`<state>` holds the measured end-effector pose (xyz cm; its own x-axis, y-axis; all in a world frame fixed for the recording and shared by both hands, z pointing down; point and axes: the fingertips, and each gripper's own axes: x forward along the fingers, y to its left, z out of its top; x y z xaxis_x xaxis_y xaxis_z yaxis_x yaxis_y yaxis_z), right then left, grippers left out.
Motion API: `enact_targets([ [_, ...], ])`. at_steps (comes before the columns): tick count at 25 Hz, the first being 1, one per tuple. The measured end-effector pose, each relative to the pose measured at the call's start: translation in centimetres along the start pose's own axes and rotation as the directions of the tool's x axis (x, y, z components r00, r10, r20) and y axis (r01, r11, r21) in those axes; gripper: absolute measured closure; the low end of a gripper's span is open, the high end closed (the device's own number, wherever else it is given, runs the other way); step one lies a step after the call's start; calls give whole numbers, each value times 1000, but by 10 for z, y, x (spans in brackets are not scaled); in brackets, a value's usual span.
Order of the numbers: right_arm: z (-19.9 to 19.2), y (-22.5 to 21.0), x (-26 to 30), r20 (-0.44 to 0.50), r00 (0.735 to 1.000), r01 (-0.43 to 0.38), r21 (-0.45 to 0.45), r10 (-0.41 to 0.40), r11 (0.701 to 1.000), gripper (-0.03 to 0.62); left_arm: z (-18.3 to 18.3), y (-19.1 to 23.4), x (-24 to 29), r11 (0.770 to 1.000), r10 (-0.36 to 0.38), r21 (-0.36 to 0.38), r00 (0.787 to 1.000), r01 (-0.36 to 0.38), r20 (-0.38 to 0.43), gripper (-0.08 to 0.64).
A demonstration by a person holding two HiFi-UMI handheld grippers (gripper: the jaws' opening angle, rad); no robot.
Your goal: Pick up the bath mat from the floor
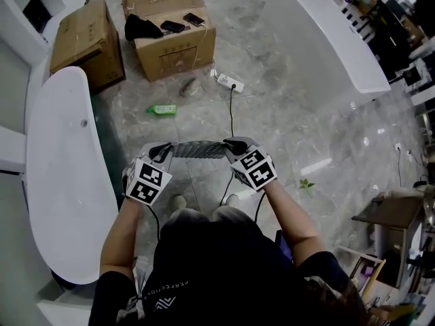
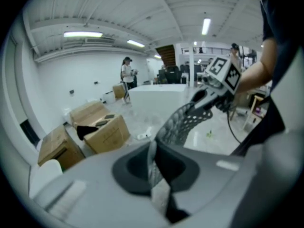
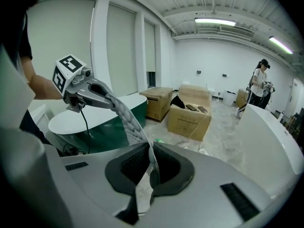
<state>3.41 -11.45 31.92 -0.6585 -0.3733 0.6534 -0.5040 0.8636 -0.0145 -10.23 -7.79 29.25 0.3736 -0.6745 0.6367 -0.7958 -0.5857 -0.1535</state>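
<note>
A grey perforated bath mat [image 1: 198,149] hangs off the floor, stretched between my two grippers in front of the person's body. My left gripper [image 1: 159,153] is shut on the mat's left end, my right gripper [image 1: 234,145] on its right end. In the left gripper view the mat [image 2: 183,122] runs from my left gripper [image 2: 153,167] up to the other gripper. The right gripper view has the quilted mat [image 3: 127,120] running from my right gripper [image 3: 151,167] to the left gripper [image 3: 102,98]. The mat's lower part is hidden behind its top edge in the head view.
A white tub [image 1: 64,175] stands close on the left, a long white counter [image 1: 326,39] at the right. Cardboard boxes [image 1: 170,26] sit ahead, with a power strip [image 1: 228,81] and a green item [image 1: 162,109] on the grey marble floor. A small table [image 1: 394,212] is at the right edge.
</note>
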Motion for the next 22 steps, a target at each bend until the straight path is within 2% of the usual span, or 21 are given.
enact_targets([
  [5,25,-1,-13,66,998,19,-5,-19,1000,577,18,9,-20,998,39,-50,998,-37,46,545],
  [13,52,-7,-27,128,991,42,-9,-41,999,577,41,18,-35,994,81,-80,991,-72,108,545],
  [22,71,-4,-36,180,982,63,-16,-59,998,577,51,24,-52,988,127,-104,980,-112,152,545],
])
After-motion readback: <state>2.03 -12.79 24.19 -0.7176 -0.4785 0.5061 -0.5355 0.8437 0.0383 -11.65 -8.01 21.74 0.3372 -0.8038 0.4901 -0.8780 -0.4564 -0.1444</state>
